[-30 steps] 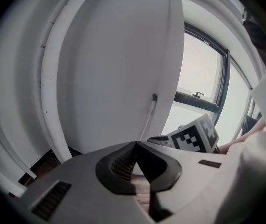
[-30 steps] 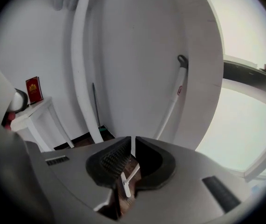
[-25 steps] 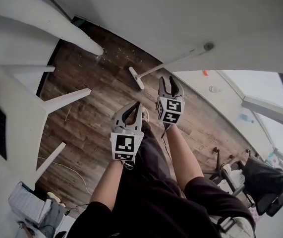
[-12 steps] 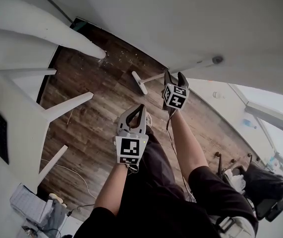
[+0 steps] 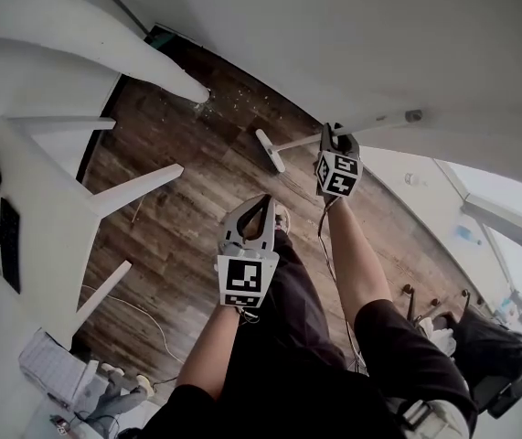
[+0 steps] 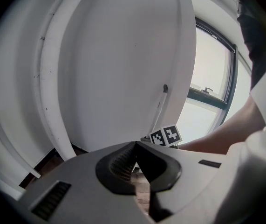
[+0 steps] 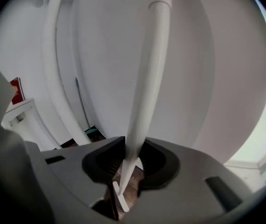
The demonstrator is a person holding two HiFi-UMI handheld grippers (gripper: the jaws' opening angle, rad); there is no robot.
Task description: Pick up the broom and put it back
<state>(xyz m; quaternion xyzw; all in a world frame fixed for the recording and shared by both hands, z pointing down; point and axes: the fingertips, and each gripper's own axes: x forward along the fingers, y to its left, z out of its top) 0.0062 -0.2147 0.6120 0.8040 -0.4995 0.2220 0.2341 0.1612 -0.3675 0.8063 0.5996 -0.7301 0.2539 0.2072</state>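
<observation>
The broom leans against the white wall, its white handle (image 5: 375,123) slanting down to a small white head (image 5: 271,151) on the wood floor. My right gripper (image 5: 335,140) is on the lower part of the handle. In the right gripper view the handle (image 7: 149,78) runs up between the jaws of that gripper (image 7: 133,146), which are closing and touch it on both sides, with the broom head (image 7: 120,197) below. My left gripper (image 5: 262,201) hangs lower and nearer to me, shut with nothing in it. From the left gripper (image 6: 135,146) the handle (image 6: 160,107) shows ahead.
A white table (image 5: 32,208) with slanted legs (image 5: 137,190) stands at the left. Small bits of litter (image 5: 229,99) lie on the floor by the wall. A thin cable (image 5: 133,314) runs across the boards. A dark chair (image 5: 489,355) is at the lower right.
My right gripper has gone down and forward to the broom handle, opened wide on the way, and now has the handle between its jaws. The left gripper has hardly moved.
</observation>
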